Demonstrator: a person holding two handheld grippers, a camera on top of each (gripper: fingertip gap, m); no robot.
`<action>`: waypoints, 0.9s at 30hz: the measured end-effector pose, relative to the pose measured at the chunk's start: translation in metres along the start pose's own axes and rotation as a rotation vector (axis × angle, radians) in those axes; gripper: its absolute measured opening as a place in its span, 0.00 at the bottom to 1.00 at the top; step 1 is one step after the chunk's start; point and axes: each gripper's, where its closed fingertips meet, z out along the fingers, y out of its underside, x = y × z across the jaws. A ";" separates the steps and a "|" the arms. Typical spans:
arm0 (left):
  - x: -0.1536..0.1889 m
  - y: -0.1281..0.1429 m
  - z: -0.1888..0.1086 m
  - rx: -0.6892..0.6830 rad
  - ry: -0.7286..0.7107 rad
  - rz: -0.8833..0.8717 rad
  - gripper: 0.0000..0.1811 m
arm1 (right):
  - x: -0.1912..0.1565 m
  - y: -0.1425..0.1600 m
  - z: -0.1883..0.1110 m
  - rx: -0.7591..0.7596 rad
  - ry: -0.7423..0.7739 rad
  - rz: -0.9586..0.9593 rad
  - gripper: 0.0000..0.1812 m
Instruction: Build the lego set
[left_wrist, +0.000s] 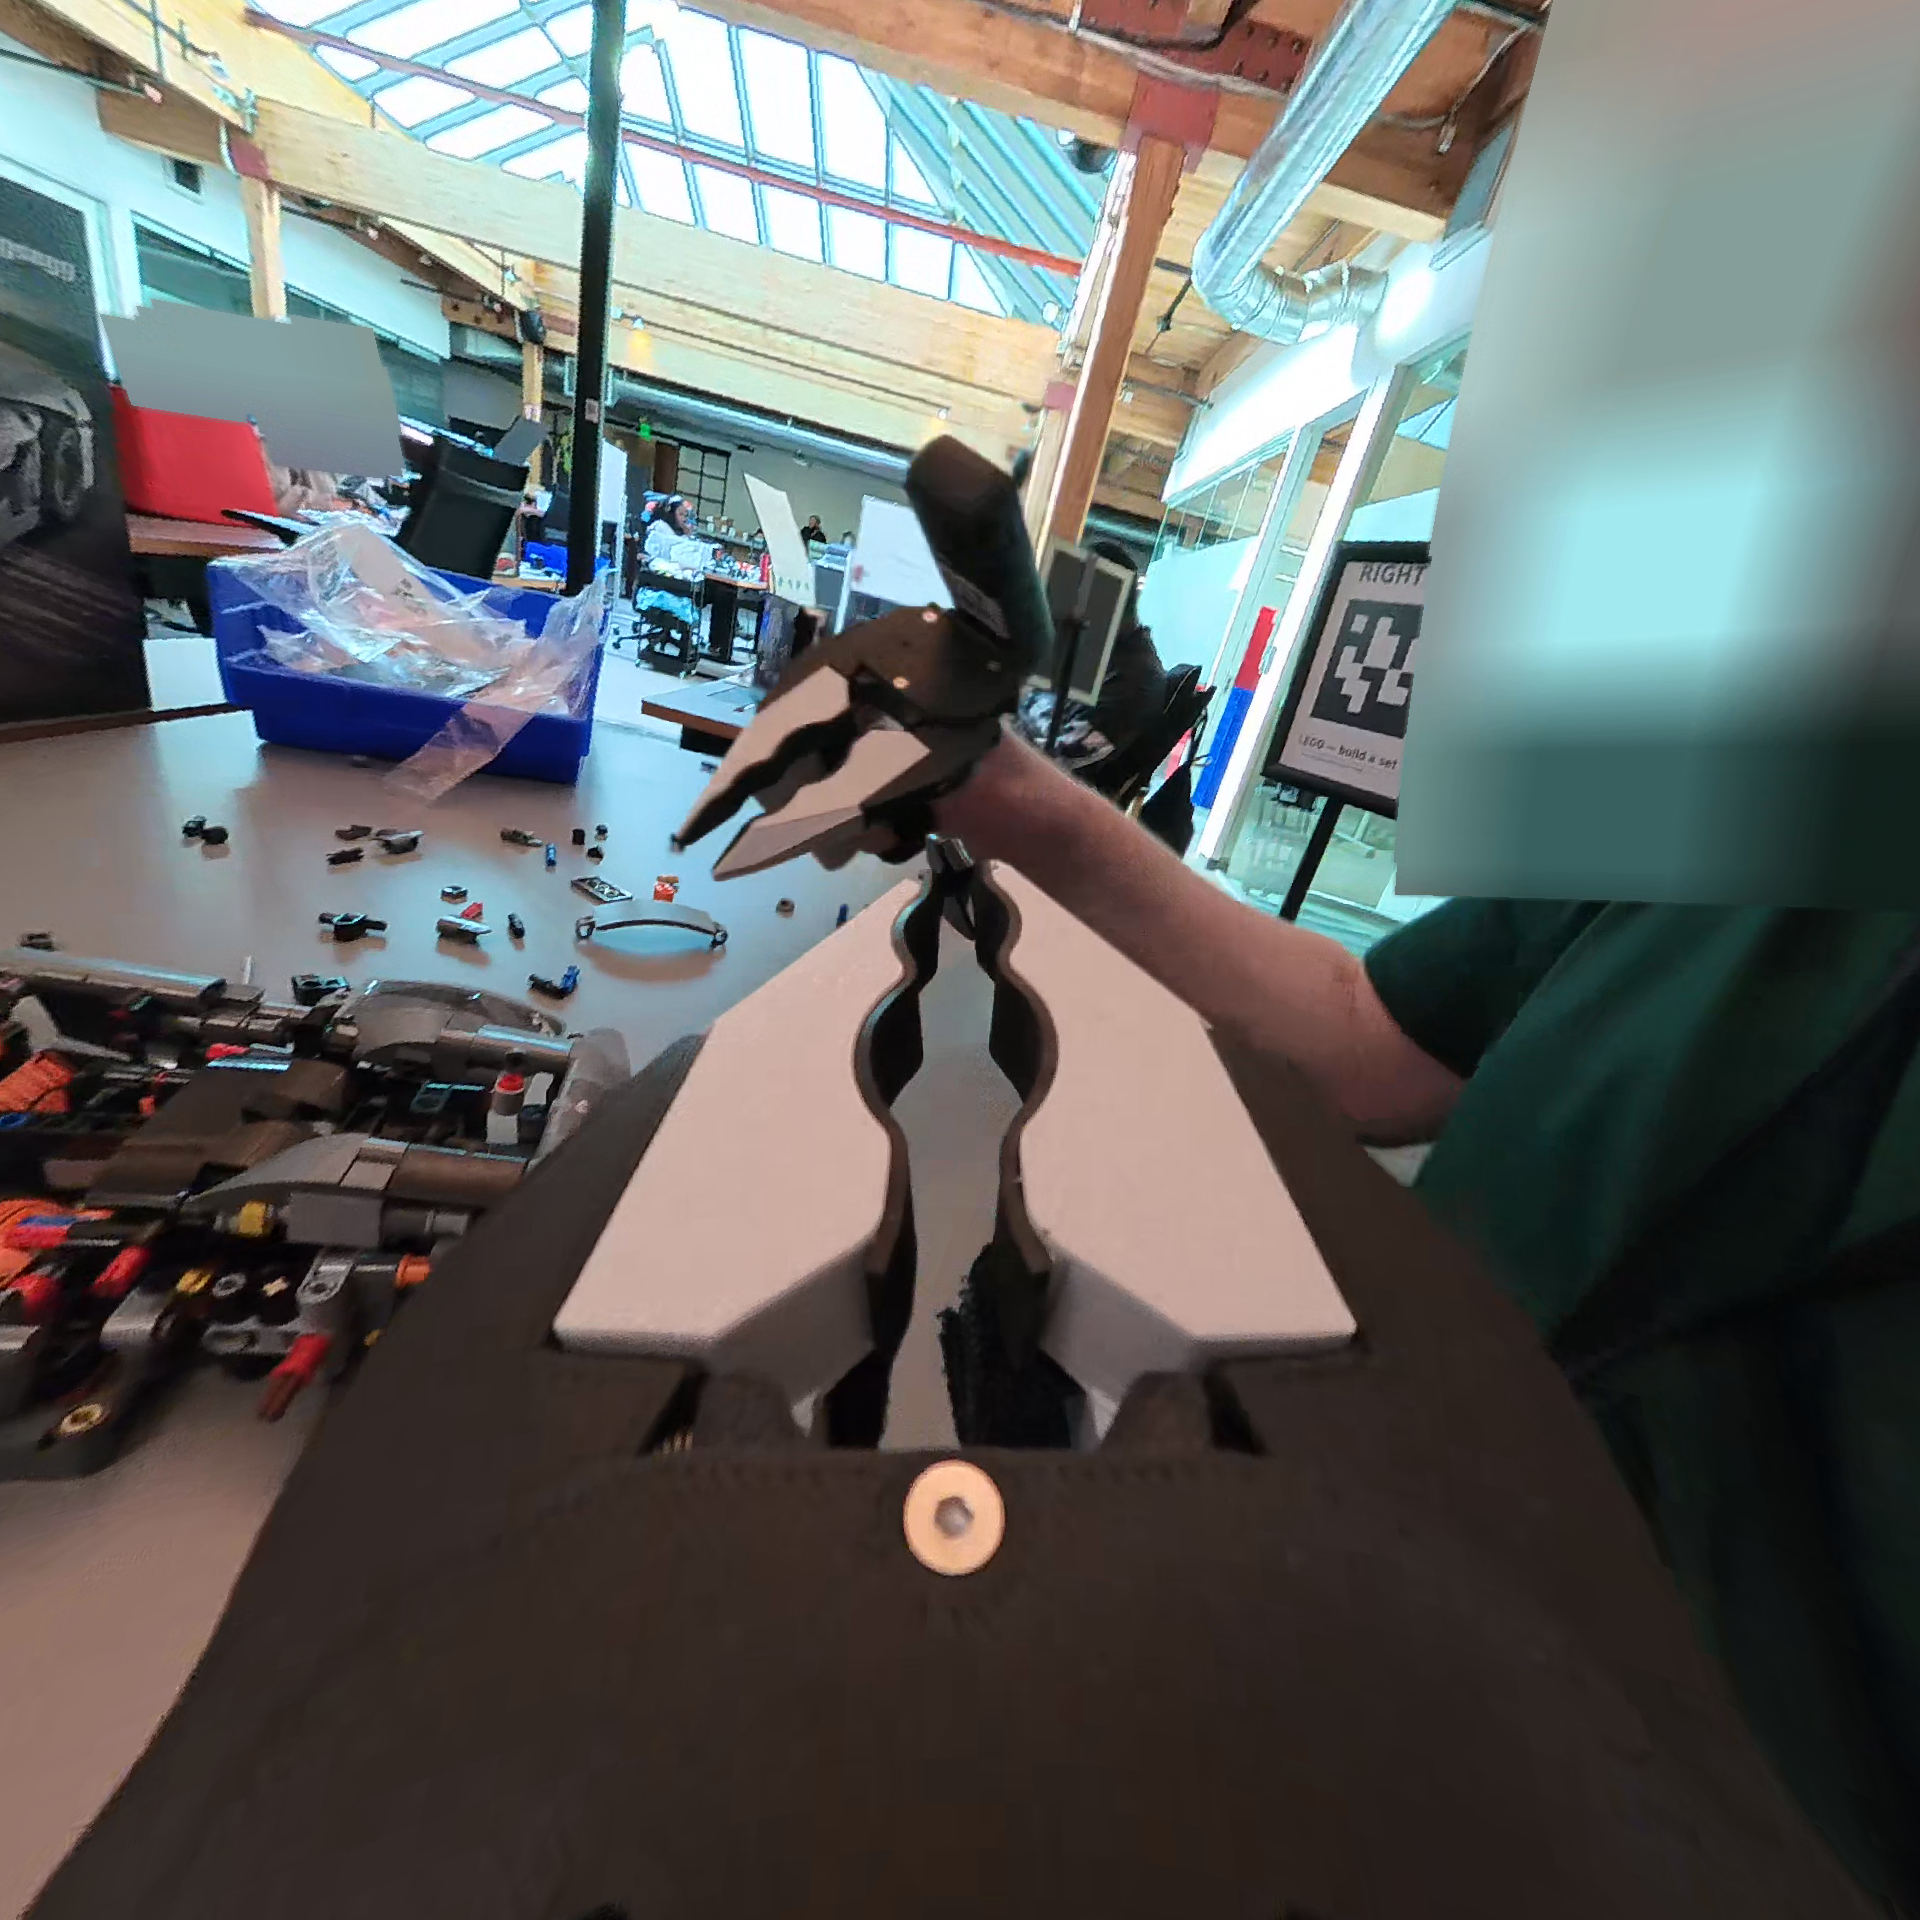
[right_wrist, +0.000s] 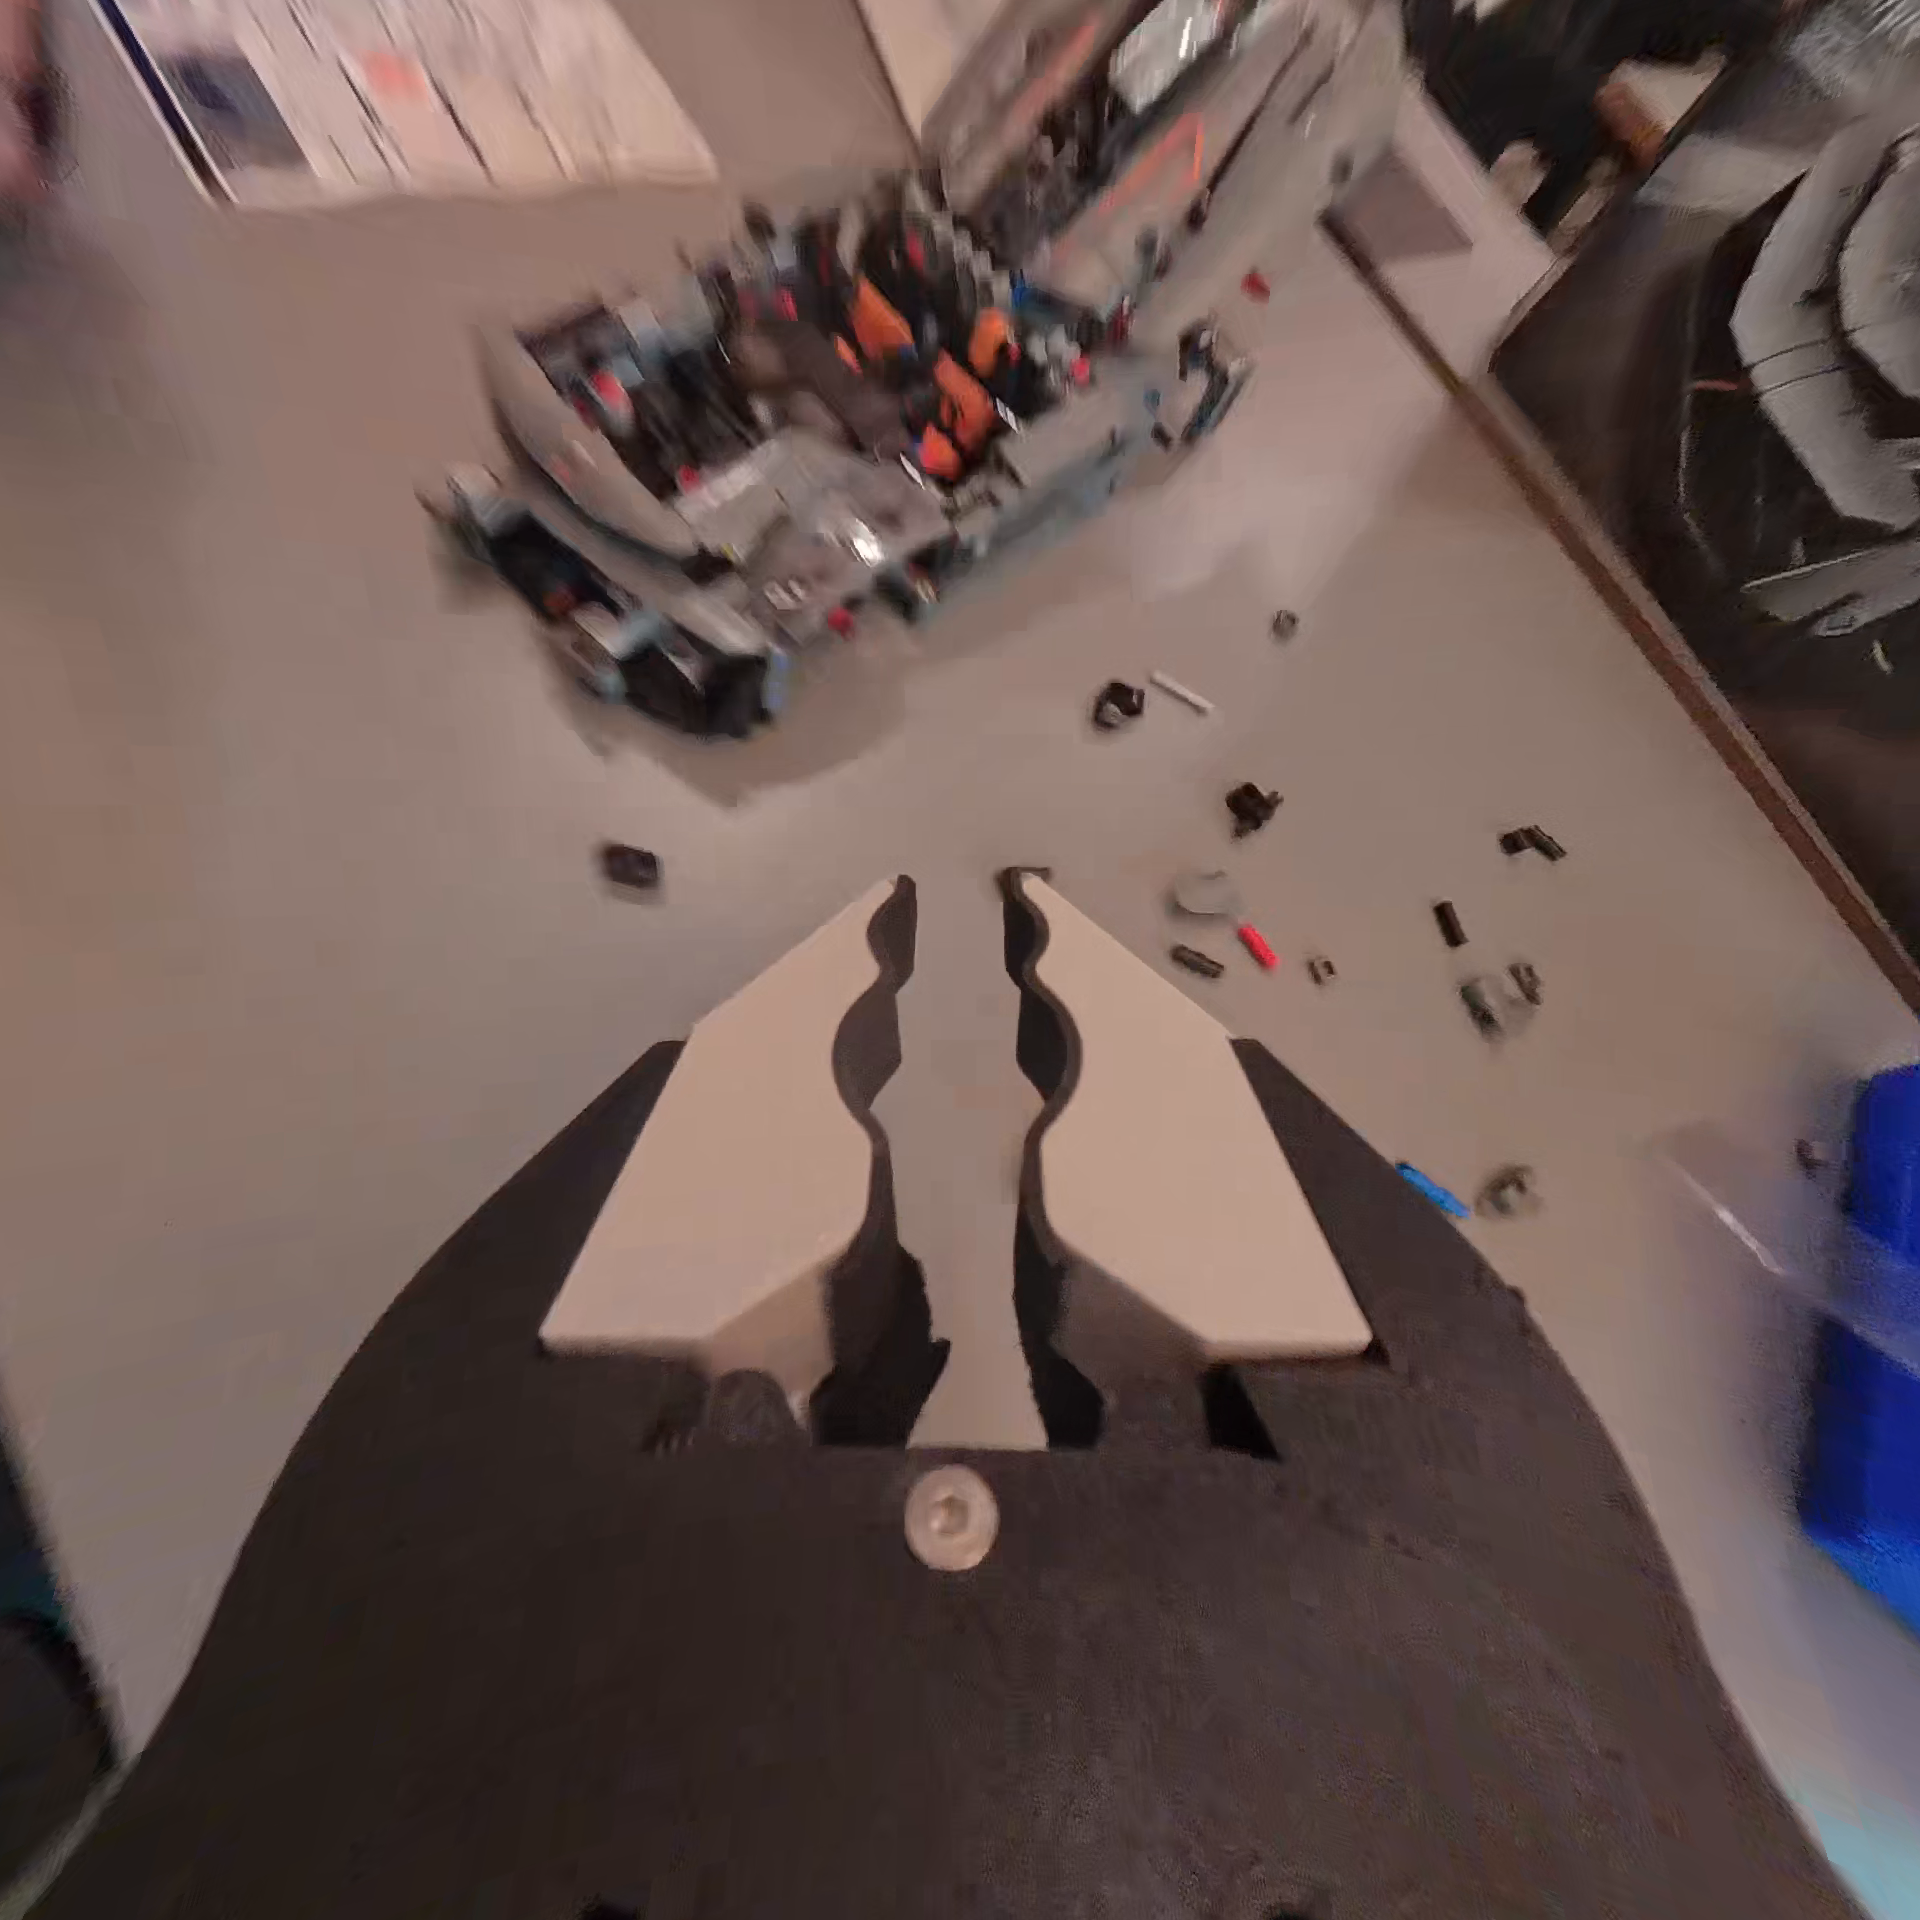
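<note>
The partly built lego car model (left_wrist: 260, 1122), grey and black with orange and red parts, lies on the table at the left; in the blurred right wrist view it (right_wrist: 831, 468) sits ahead. My left gripper (left_wrist: 951, 894) is raised above the table, its jaws nearly closed on a small black lego piece (left_wrist: 948, 854) at the tips. My right gripper (right_wrist: 961, 883) is open with a narrow gap and hovers over the table short of the model. It also shows in the left wrist view (left_wrist: 701, 854), held by a hand and pointing left and down over loose pieces (left_wrist: 457, 894).
Small black, grey and red pieces (right_wrist: 1247, 810) lie scattered right of the model, and a curved grey piece (left_wrist: 649, 925) lies among them. A blue bin (left_wrist: 416, 717) with plastic bags stands at the back. A dark box (right_wrist: 1766, 468) lines the table edge. An instruction booklet (right_wrist: 416, 94) lies beyond. Tip to tip, the grippers are about 20 cm apart.
</note>
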 end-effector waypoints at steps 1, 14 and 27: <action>-0.001 0.002 -0.001 -0.012 -0.010 0.007 0.02 | 0.003 0.007 0.010 -0.037 -0.046 -0.024 0.08; -0.005 0.005 -0.001 -0.028 -0.015 -0.001 0.02 | 0.019 0.045 0.067 -0.218 -0.288 -0.063 0.02; -0.019 0.025 0.006 -0.156 -0.121 0.060 0.02 | -0.080 -0.065 0.019 0.094 -0.264 -0.341 0.01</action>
